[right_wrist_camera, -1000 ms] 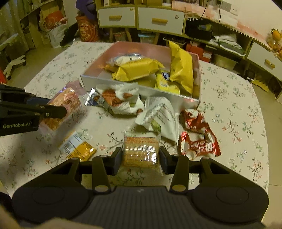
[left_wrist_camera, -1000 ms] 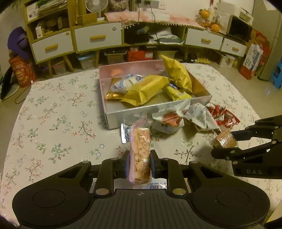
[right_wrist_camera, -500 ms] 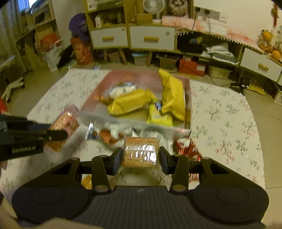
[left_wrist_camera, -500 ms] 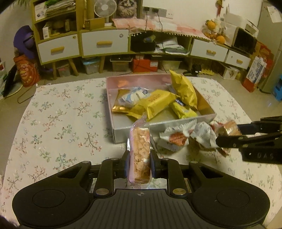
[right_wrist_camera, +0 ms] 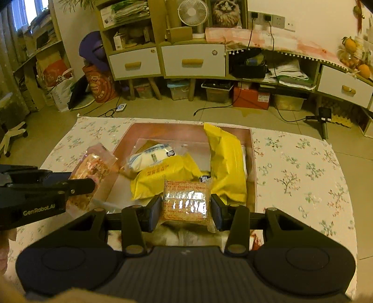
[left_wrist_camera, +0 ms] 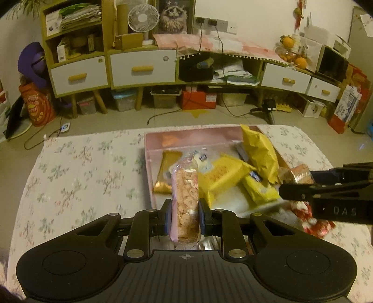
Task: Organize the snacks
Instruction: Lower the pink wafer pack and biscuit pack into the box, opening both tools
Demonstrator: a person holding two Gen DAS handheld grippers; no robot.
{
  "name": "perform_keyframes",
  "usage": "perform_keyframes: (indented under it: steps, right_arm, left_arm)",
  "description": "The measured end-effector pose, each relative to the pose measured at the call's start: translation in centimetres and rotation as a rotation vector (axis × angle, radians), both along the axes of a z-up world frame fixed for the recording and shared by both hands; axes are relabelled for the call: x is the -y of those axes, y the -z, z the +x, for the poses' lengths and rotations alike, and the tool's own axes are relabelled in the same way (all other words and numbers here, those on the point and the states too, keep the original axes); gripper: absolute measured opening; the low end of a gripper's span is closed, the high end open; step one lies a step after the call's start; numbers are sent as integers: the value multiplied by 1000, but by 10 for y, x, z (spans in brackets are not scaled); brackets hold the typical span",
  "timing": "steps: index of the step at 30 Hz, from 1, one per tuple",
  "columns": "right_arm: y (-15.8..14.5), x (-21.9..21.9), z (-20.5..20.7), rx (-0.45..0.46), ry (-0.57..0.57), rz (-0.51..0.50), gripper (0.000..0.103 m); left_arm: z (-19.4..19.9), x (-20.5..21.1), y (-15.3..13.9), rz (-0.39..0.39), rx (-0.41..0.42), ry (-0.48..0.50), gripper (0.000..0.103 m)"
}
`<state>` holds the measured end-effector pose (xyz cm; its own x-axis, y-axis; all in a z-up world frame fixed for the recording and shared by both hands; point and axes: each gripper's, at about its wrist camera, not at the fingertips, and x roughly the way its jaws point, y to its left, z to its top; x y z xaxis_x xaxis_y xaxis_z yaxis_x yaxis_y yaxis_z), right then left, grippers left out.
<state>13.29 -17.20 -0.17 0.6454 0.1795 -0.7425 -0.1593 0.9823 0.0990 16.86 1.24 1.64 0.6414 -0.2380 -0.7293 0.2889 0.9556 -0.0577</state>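
Pink snack pack [left_wrist_camera: 185,200]: clamped upright in the left gripper [left_wrist_camera: 184,218], long axis running away from the camera toward the box.
Wafer pack [right_wrist_camera: 186,201]: pinched at its short ends by the right gripper [right_wrist_camera: 185,209], long axis crosswise, held above the near edge of the box.
Pink box [right_wrist_camera: 253,160]: on the table, holding yellow bags [right_wrist_camera: 225,160] and a white-blue pack [right_wrist_camera: 151,157].
Table [right_wrist_camera: 303,177]: covered by a floral cloth.
Room: tiled floor, cabinets with white drawers [left_wrist_camera: 142,68], a fan [left_wrist_camera: 139,18], oranges [left_wrist_camera: 299,61].
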Motion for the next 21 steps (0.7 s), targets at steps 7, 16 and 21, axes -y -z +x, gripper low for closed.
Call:
perform_keyframes:
  steps: [7,16,21]
  right_arm:
    - [16,-3,28,-31,-3,-11,41]
    - [34,-9,43,-85,-4,-16,42]
    - [30,-15,41,-64,-12,-33,56]
  left_arm:
    - [34,11,20,-12,-33,-17,21]
    - [53,17,38,-4,-36,-44,21]
    - [55,18,43,11,-16,-39,24]
